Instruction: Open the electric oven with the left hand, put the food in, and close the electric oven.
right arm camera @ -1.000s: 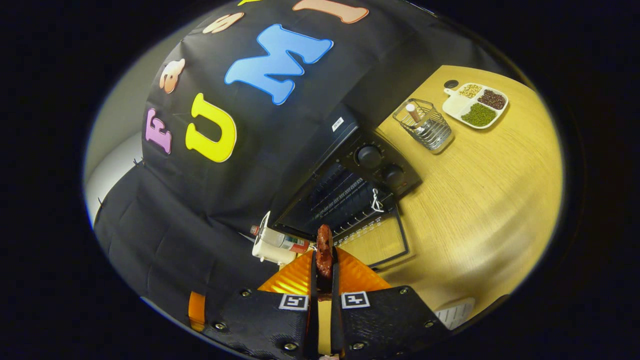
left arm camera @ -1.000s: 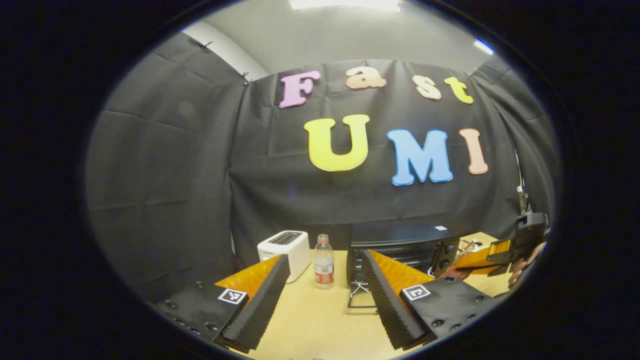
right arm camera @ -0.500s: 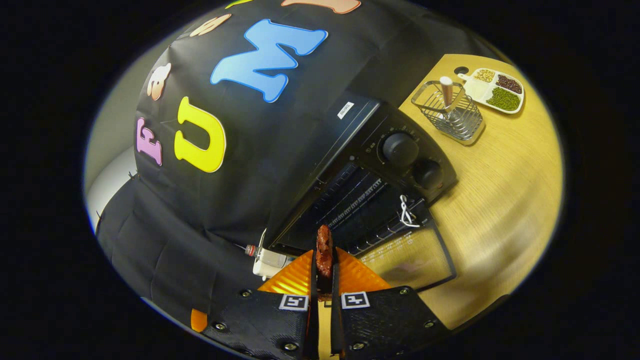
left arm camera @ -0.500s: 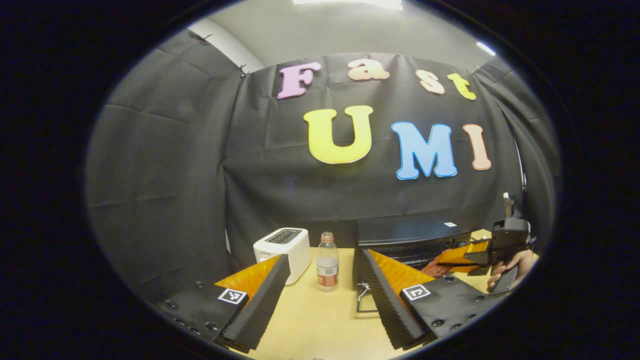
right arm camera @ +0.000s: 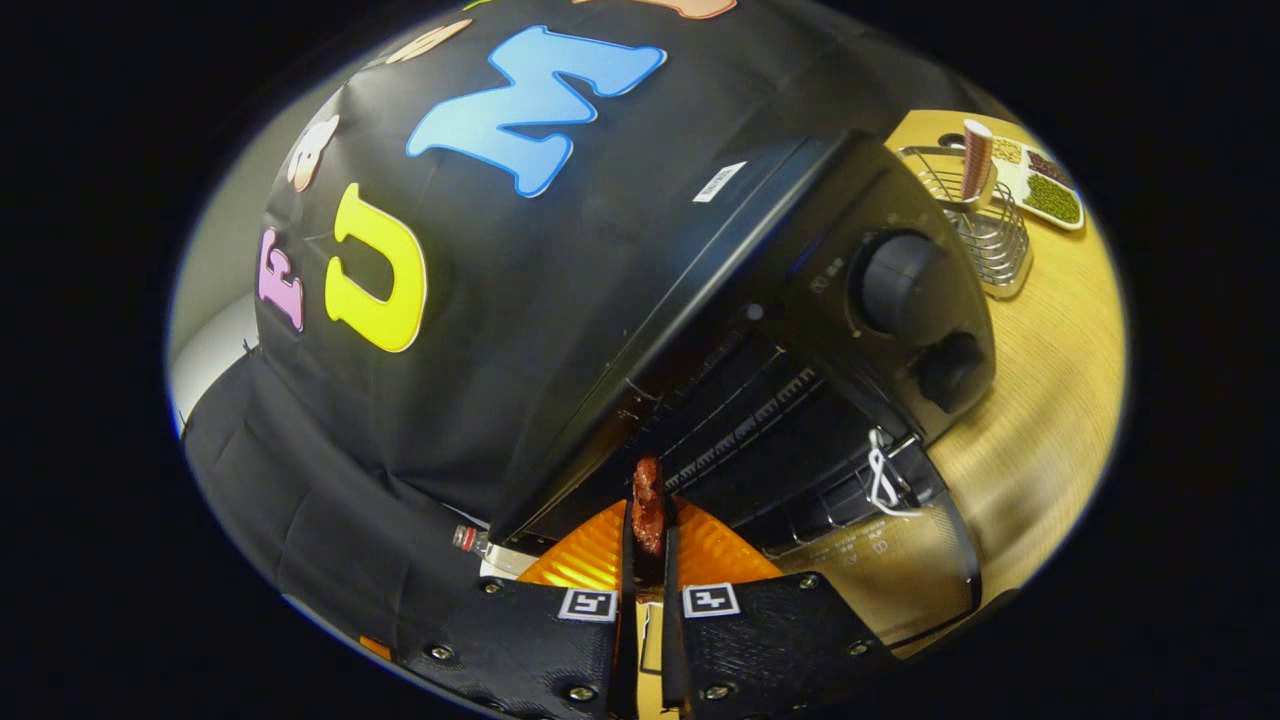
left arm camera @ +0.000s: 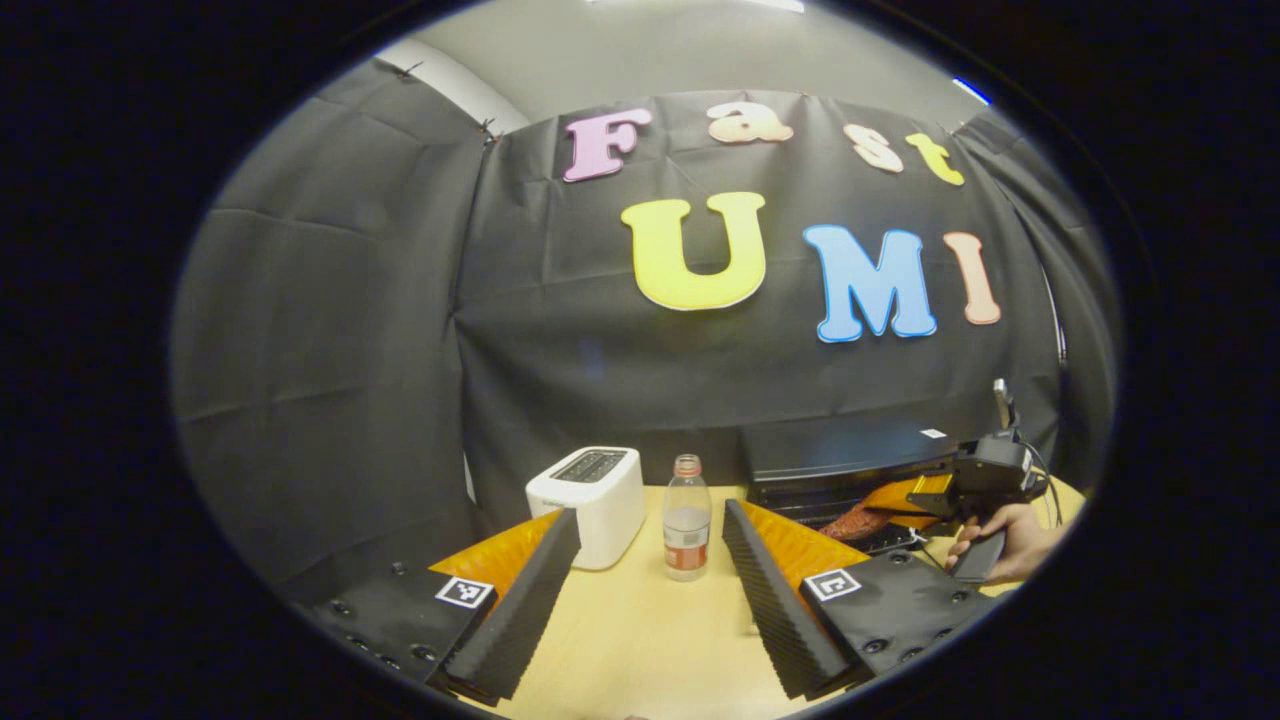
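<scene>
On the far left of the wooden table (left arm camera: 640, 640), close to the back wall, stands a white toaster (left arm camera: 590, 492). Just to its right is a clear plastic bottle (left arm camera: 686, 518) with a red cap and a red label, upright and apart from the toaster. In the left gripper view, the left gripper (left arm camera: 650, 590) hangs above the near part of the table with its two fingers spread wide and nothing between them; the toaster and the bottle show beyond the gap.

Right of the bottle sits the black oven (left arm camera: 845, 462), against the back wall. Its glass door (right arm camera: 880, 570) is folded down flat toward the near side, and a white loop of cord (right arm camera: 880, 480) hangs at the door's edge. The wire rack (right arm camera: 760, 420) inside is visible through the opening, and two round knobs (right arm camera: 900, 285) sit on the panel at the oven's right side.

The right gripper (right arm camera: 648, 520) is clenched on a reddish-brown piece of food (right arm camera: 648, 500), both fingers pressing its sides. The food stands at the mouth of the oven, above the lowered door. In the left gripper view, a hand (left arm camera: 1000, 545) holds this gripper in front of the oven.

Farther right on the table is a wire basket (right arm camera: 985, 225) with a cup in it, and beyond it a divided white plate (right arm camera: 1050, 190) with green and dark beans.
</scene>
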Motion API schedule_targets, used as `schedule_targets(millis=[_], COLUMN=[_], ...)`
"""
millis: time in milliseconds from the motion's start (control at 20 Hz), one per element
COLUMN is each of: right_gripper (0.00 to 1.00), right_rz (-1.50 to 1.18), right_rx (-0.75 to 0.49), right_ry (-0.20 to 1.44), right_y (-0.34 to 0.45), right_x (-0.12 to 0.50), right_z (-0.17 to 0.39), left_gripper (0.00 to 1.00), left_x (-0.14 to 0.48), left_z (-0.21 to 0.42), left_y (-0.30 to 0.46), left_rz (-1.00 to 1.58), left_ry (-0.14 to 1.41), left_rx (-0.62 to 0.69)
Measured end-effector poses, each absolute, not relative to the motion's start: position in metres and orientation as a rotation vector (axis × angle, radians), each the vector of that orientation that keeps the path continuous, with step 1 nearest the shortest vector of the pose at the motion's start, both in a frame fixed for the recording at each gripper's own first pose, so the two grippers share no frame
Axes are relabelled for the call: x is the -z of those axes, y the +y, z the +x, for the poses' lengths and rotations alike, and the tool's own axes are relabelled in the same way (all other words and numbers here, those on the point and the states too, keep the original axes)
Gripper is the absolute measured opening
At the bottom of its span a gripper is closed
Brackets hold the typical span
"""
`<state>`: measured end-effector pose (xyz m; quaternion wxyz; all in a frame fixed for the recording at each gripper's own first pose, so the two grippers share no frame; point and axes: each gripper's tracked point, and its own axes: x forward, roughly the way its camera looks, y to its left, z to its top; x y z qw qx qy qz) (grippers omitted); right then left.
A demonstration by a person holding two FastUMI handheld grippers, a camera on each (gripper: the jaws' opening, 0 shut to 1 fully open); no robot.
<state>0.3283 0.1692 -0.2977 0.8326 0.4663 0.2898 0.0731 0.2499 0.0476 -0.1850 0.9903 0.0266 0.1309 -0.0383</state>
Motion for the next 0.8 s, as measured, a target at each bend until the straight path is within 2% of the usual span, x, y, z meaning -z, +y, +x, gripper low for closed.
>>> schedule_targets(millis=[350, 500, 700, 800], right_gripper=[0.1, 0.13, 0.27, 0.46], right_rz=[0.95, 0.847, 0.741, 0.685], right_rx=[-0.143, -0.121, -0.053, -0.02], right_ry=[0.582, 0.555, 0.568, 0.591], right_y=[0.177, 0.171, 0.156, 0.145], right_x=[0.312, 0.317, 0.331, 0.341], right_z=[0.341, 0.343, 0.345, 0.343], left_gripper=[1.0, 1.0, 0.97, 1.0], left_x=[0.191, 0.192, 0.189, 0.188], left_z=[0.247, 0.243, 0.241, 0.235], left_y=[0.06, 0.058, 0.056, 0.056], left_rz=[0.086, 0.094, 0.097, 0.102], left_ry=[0.286, 0.286, 0.283, 0.282], left_rx=[0.058, 0.062, 0.063, 0.062])
